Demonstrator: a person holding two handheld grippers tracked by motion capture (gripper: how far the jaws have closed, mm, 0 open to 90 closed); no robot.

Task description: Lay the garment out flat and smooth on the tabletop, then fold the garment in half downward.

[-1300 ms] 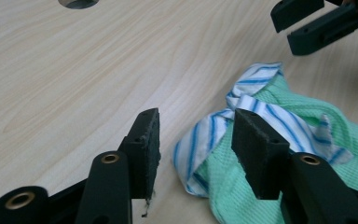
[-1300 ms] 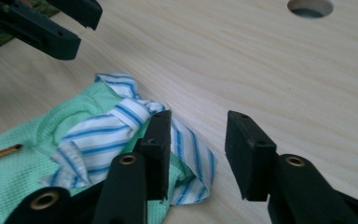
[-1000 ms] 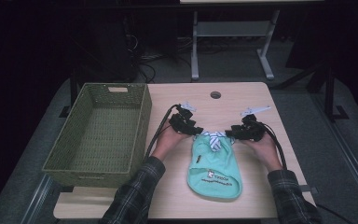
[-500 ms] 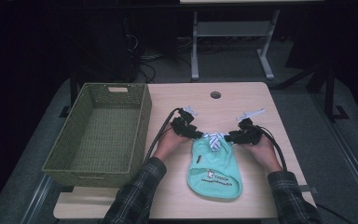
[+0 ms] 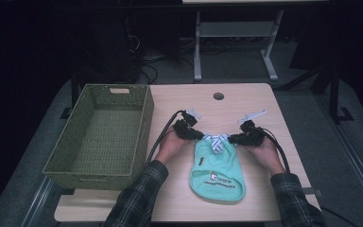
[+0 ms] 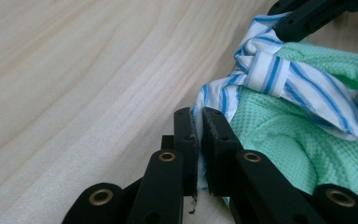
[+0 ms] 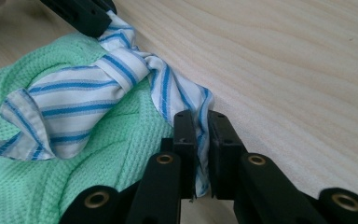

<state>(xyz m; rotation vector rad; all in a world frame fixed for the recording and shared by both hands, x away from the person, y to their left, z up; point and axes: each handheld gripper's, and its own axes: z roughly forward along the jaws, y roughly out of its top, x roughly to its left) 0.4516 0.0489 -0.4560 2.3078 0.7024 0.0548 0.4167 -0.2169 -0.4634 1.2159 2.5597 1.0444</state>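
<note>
We have the left gripper [image 5: 199, 135] and right gripper [image 5: 231, 139] both just closed, pinching the bib's [image 5: 217, 175] striped ties [image 5: 216, 141] at its 12 o'clock edge.

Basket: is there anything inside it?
The basket shows only its own woven floor in the high view, with no item lying on it. Its near wall hides the strip of floor right behind it, so that part can't be checked.

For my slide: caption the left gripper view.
Left gripper shut on the green bib's striped tie.
</note>
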